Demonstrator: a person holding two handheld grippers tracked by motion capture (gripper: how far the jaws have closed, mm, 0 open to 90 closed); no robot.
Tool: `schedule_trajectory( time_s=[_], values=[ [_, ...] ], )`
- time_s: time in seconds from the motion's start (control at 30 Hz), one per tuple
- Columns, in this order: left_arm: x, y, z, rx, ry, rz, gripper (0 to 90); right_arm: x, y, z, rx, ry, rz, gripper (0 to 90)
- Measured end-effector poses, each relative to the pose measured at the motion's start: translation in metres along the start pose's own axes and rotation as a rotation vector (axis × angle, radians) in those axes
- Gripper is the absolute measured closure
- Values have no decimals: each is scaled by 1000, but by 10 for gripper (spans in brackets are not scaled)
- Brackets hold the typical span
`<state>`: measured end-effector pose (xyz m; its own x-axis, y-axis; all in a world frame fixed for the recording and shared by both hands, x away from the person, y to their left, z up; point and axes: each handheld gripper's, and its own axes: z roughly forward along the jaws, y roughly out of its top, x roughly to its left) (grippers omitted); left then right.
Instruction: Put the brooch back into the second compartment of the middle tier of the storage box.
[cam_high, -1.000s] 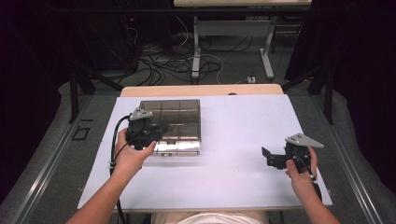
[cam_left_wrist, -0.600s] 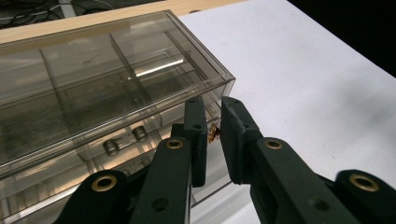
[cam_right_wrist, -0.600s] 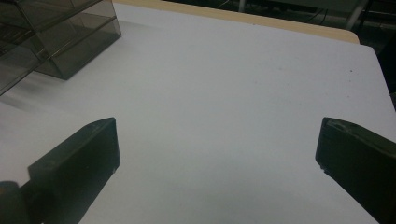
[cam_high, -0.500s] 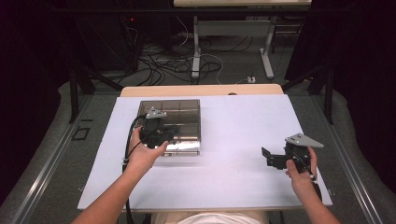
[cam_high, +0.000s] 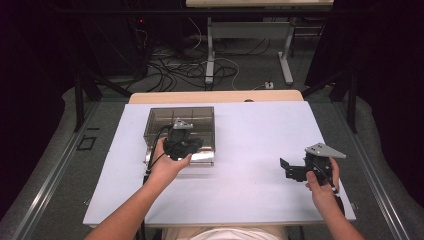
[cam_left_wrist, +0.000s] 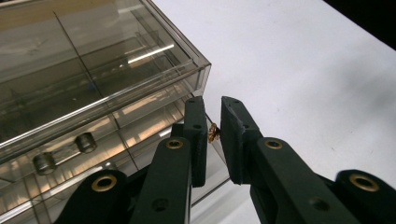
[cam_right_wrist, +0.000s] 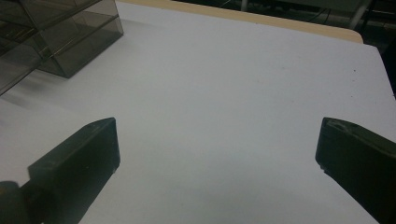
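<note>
clear smoky drawer box (cam_high: 180, 120) on white table (cam_high: 250, 150)

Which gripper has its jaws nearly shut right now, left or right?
The left gripper, at the clear drawer box: its jaws pinch a small brass knob. The right gripper hangs wide open over bare table.

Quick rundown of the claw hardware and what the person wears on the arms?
Both claws are black: the left claw and right claw each carry a grey three-cornered plate. Flat, blocky jaws with brass-coloured pivot pins. A black cable trails from the left one. Forearms bare, no sleeves visible.
</note>
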<state>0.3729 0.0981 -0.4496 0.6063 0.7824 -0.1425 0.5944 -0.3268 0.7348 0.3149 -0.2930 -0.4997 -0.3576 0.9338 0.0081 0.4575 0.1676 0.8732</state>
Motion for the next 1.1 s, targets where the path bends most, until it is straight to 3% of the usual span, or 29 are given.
schedule_trajectory(
  time_s=[0.43, 1.1],
  values=[
    [-5, -5, 21, 58, 3, 9, 811, 0, 0, 0, 2, 5, -5, 0],
    [-4, -16, 38, 100, 12, -1, 811, 0, 0, 1, 6, 11, -13, 0]
  ],
)
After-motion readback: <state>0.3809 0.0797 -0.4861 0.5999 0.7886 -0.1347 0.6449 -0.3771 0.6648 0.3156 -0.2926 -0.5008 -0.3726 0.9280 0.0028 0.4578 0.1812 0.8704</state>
